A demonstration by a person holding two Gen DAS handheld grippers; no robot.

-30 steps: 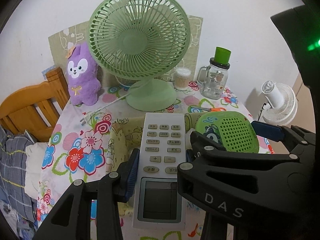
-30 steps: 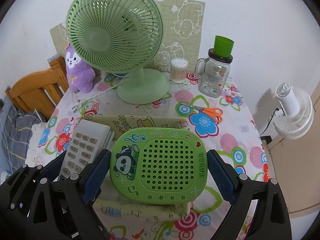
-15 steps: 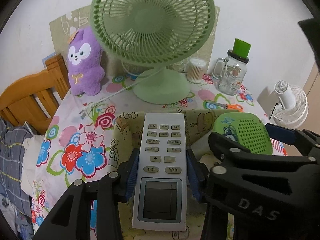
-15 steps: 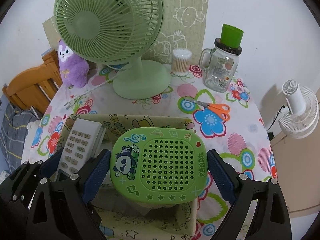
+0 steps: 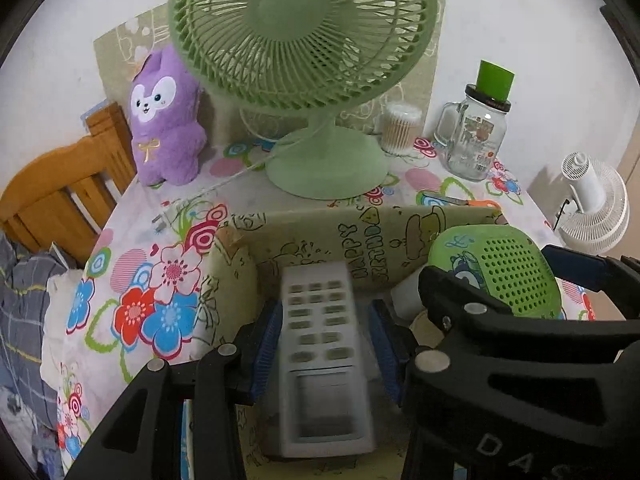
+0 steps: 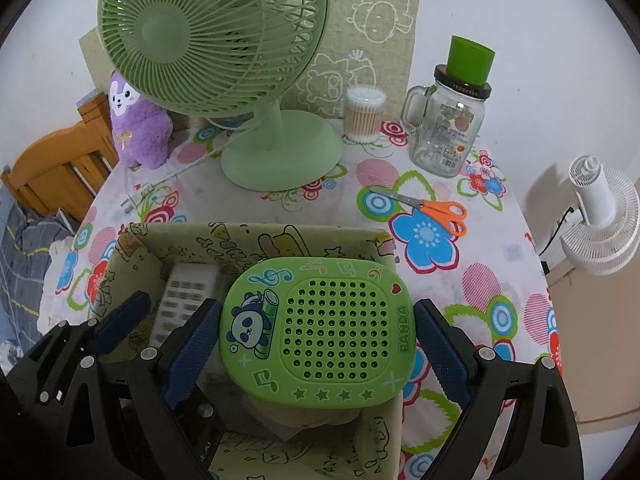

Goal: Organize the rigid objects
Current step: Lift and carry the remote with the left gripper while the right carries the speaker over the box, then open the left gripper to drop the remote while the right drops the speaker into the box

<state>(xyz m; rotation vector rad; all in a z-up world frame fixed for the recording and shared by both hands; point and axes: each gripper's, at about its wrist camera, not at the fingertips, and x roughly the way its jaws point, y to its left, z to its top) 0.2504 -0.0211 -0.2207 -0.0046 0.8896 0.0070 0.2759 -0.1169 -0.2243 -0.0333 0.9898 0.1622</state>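
A white remote control [image 5: 324,340] sits between the blue pads of my left gripper [image 5: 326,311], which is shut on it. The remote is blurred, and its far end dips into the cartoon-printed box [image 5: 320,236]. The same remote [image 6: 188,296] shows in the right wrist view, low inside the box [image 6: 256,240], beside the left gripper's finger [image 6: 124,320]. My right gripper [image 6: 318,309] is shut on a green panda speaker [image 6: 320,328], with both pads against its sides. It holds the speaker [image 5: 504,268] just over the box's right half. The box floor under it is mostly hidden.
Behind the box stand a green desk fan [image 6: 216,36], a purple plush [image 6: 136,128], a cotton-swab tub [image 6: 364,112] and a glass jar mug [image 6: 452,128]. Orange scissors [image 6: 440,210] lie on the floral tablecloth [image 6: 480,280]. A wooden chair [image 6: 52,168] stands left, a white fan [image 6: 600,220] right.
Both grippers have sunk toward the box. The remote's far end has dropped inside it and has gone blurred. The speaker now hangs over the box's inside.
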